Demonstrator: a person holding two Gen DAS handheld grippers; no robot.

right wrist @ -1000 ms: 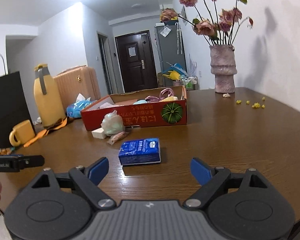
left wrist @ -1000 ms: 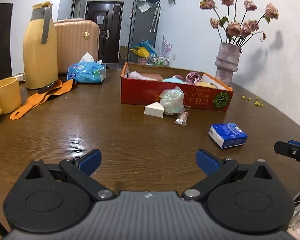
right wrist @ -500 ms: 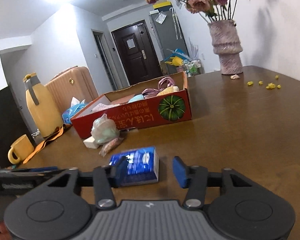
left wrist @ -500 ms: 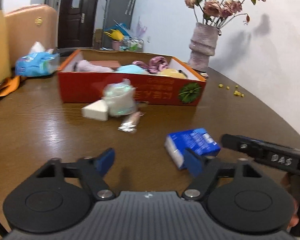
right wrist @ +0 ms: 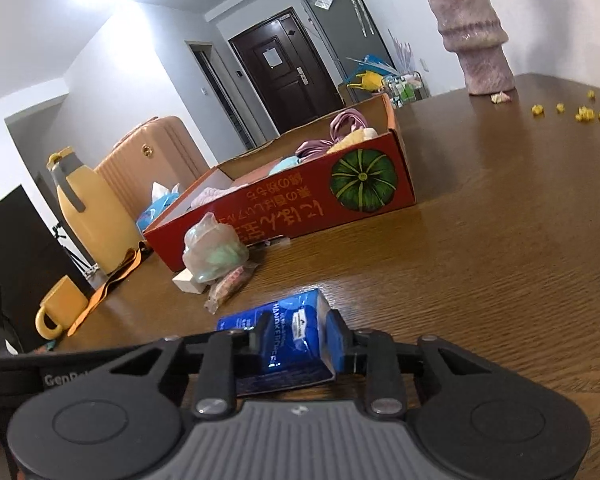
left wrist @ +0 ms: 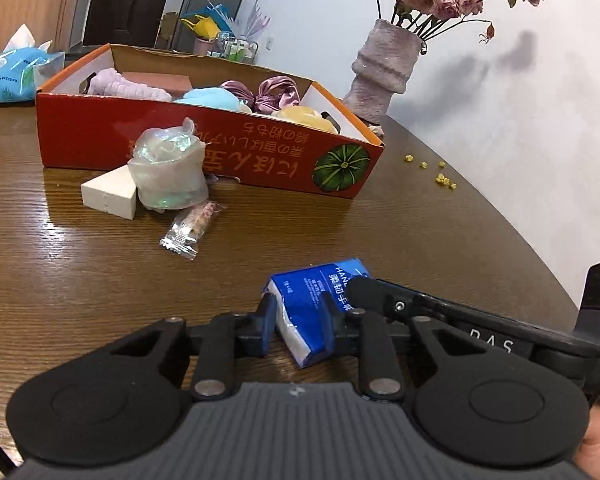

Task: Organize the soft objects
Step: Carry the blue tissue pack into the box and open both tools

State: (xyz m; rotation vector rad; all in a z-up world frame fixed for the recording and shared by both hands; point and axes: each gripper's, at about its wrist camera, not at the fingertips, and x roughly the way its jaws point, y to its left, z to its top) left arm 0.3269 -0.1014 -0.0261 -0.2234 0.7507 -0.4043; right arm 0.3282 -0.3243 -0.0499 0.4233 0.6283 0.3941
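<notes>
Both jaws have just been closing. Left hand-held gripper [left wrist: 298, 322] now clenched on one end of the blue plastic-wrapped tissue pack [left wrist: 314, 300], right hand-held gripper [right wrist: 296, 340] clamped on the other end; a second ago both stood wide, pack untouched. Pack lies on the brown wooden worktop [left wrist: 80, 272], likely about to be lifted. Beyond: clear candy wrapper [left wrist: 192, 226], white wedge sponge [left wrist: 108, 194], bagged green soft item [left wrist: 168, 172], then the red cardboard box [left wrist: 228, 152] already holding soft things — probable destination.
</notes>
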